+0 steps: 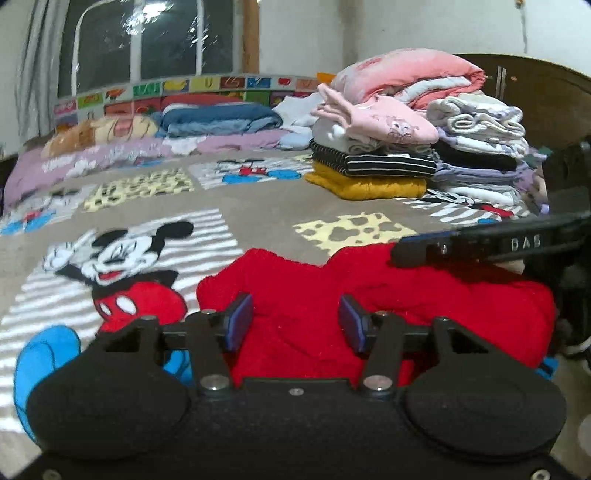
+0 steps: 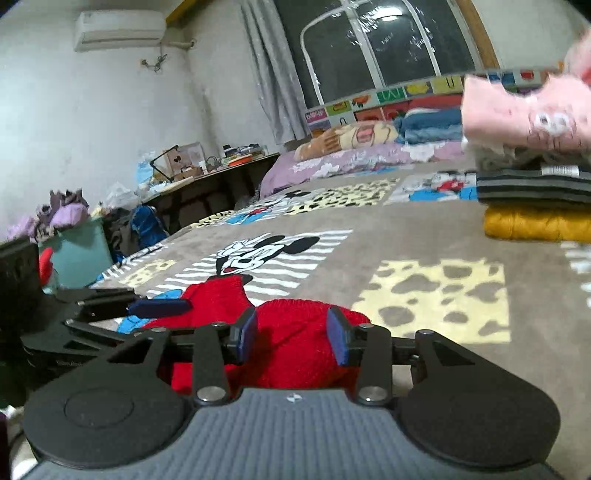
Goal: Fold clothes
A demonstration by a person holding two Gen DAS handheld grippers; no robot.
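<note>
Red knitted garment (image 1: 369,317) bunched on the grey cartoon-mouse bedspread (image 1: 258,206), at 6 o'clock in both wrist views, near the bed's front edge. Left gripper (image 1: 295,321) low over the red knit, blue-padded fingers (image 1: 240,321) spread apart, nothing pinched between them; red wool filling the gap behind. Right gripper (image 2: 291,334) likewise released, fingers (image 2: 338,339) parted with a rounded hump of the red knit (image 2: 295,332) showing between and beyond them; whether the pads touch the wool, cannot tell.

In the left view, the right gripper's dark finger entering from 3 o'clock, lying across the garment's far right edge. In the right view, the left gripper's blue-tipped finger (image 2: 159,307) reaching in from 9 o'clock, just beside a raised flap of the red knit.

At 1 o'clock in the left view, two stacks of folded clothes side by side: mustard-yellow folded knit (image 1: 369,186) at the bottom, black-and-white striped folded garment (image 1: 373,162) on it, pale pink printed top (image 1: 384,120) above; next to it a taller pile of white and lilac folded laundry (image 1: 484,155), with a salmon-pink rolled blanket (image 1: 406,74) behind. Same yellow, striped and pink stack at 2 o'clock in the right view. At 11 o'clock in the left view, folded blue bedding (image 1: 221,118) by the dark window (image 1: 147,40). At 9 o'clock in the right view, a cluttered dark bench (image 2: 207,173) against the wall; white air conditioner (image 2: 118,29) at 11 o'clock.
</note>
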